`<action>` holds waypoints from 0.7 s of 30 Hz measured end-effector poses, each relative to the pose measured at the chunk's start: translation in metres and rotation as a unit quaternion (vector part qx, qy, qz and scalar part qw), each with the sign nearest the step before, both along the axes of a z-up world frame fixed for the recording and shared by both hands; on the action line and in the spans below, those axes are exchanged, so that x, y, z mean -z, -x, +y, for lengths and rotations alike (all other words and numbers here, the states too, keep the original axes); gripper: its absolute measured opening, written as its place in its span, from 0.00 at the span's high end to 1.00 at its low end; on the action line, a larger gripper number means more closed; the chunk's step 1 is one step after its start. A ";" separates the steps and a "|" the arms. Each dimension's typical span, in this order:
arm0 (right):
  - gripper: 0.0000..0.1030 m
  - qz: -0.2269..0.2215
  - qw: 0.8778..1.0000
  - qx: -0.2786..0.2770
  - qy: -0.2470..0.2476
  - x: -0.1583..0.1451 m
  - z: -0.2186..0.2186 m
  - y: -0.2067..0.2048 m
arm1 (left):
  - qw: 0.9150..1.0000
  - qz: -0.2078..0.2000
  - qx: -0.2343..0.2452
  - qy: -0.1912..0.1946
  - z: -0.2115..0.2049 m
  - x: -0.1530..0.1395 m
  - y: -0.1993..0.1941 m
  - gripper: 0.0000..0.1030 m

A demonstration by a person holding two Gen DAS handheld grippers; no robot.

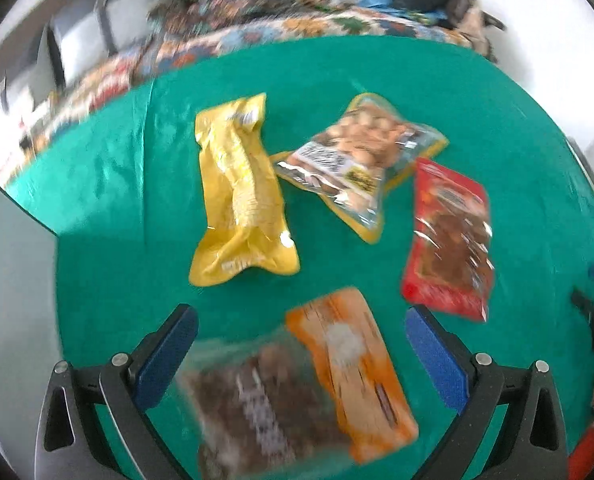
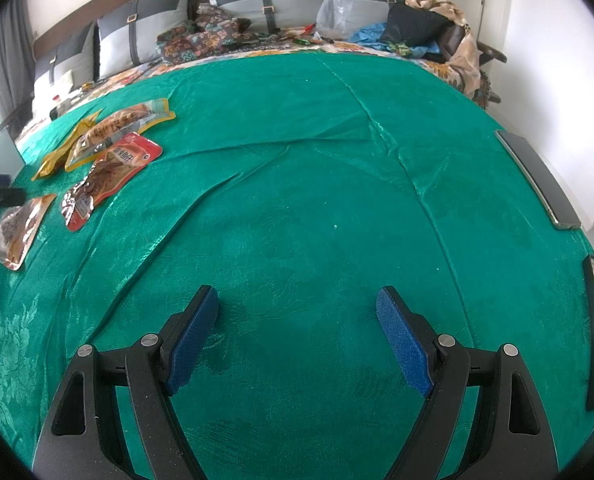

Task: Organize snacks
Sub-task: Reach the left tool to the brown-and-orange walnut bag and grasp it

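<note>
My left tongs (image 1: 301,318) hang open over the cluster of snack packets, both blue pads clear of everything, with the orange packet (image 1: 353,376) lying between the jaws and just below them. My right tongs (image 2: 297,300) stand wide open too, empty, over a bare stretch of the green cloth (image 2: 337,200), well apart from the snacks, which sit far off to their left.

I judge the step in hand to be picking up that orange packet. To do it well I should come down with the jaws straddling its narrow width, not its length, and close on the flat sealed edge or the thin middle, not on the bulge of the filling. The film looks slick and crinkly (it will slide if I pinch only a corner), so a squarer bite is safer. The cloth is soft and creased; pressing down hard may catch a fold along with the packet.

Beyond the tips of the left tongs lie three more: a long yellow packet (image 1: 241,192) ahead to the left, puffy and wrinkled; a clear-windowed packet (image 1: 361,160) straight ahead, pillow-shaped, showing pale round pieces; and a red packet (image 1: 449,240) ahead to the right, flat with a shiny window of dark contents. The yellow and windowed ones nearly touch.
</note>
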State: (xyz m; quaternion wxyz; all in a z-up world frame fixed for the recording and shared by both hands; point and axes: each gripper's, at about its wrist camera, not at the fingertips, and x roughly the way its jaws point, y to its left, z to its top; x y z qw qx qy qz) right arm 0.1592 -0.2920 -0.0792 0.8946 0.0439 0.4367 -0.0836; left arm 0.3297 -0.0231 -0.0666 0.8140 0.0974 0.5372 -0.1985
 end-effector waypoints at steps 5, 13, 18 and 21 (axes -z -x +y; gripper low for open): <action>0.18 0.000 1.000 0.000 0.000 0.000 0.000 0.000 | 0.999 0.019 -0.033 0.026 0.011 0.014 -0.021 0.05; 0.18 0.000 1.000 0.000 0.000 0.000 0.000 0.000 | 1.000 0.025 0.001 0.007 0.013 0.019 0.000 0.04; 0.18 0.000 1.000 0.000 0.000 0.000 0.000 0.000 | 0.998 0.045 0.034 -0.003 0.019 0.019 0.027 0.04; 0.18 0.000 1.000 0.000 0.000 0.000 0.000 -0.001 | 0.997 0.063 0.047 0.002 0.026 0.018 0.045 0.04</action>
